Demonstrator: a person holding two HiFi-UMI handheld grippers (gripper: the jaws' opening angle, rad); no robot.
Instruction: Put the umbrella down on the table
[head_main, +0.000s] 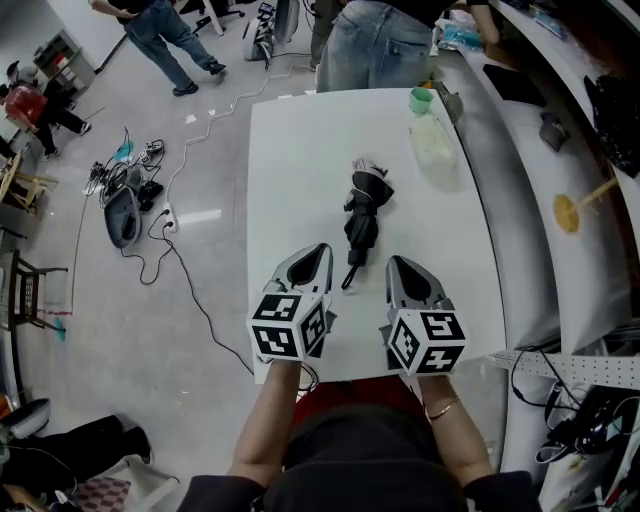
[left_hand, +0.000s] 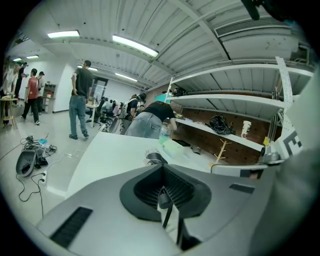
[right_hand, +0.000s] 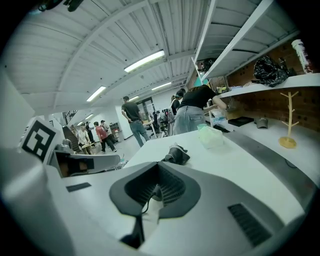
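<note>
At the near edge of the tabletop (head_main: 290, 170), the left hand-held gripper (head_main: 315, 250) and the right hand-held gripper (head_main: 397, 262) are held side by side. Each has its jaws pressed together, and nothing is pinched in either. Just beyond and between them, the folded black umbrella (head_main: 362, 213) is laid flat, apart from both, so the putting-down is judged done. For a clean finish, both hand-held grippers should be drawn straight back and kept low, and the thin strap (head_main: 345, 284) at the umbrella's near end should be kept clear of, so that nothing is dragged.

Whether that strap is touched by a jaw tip cannot be told. In both gripper views most of the umbrella is hidden behind the gripper bodies. Further off, a clear container (head_main: 432, 140) and a green cup (head_main: 421, 99) are seen. At the far edge a person (head_main: 375, 45) is cut off by the frame.
</note>
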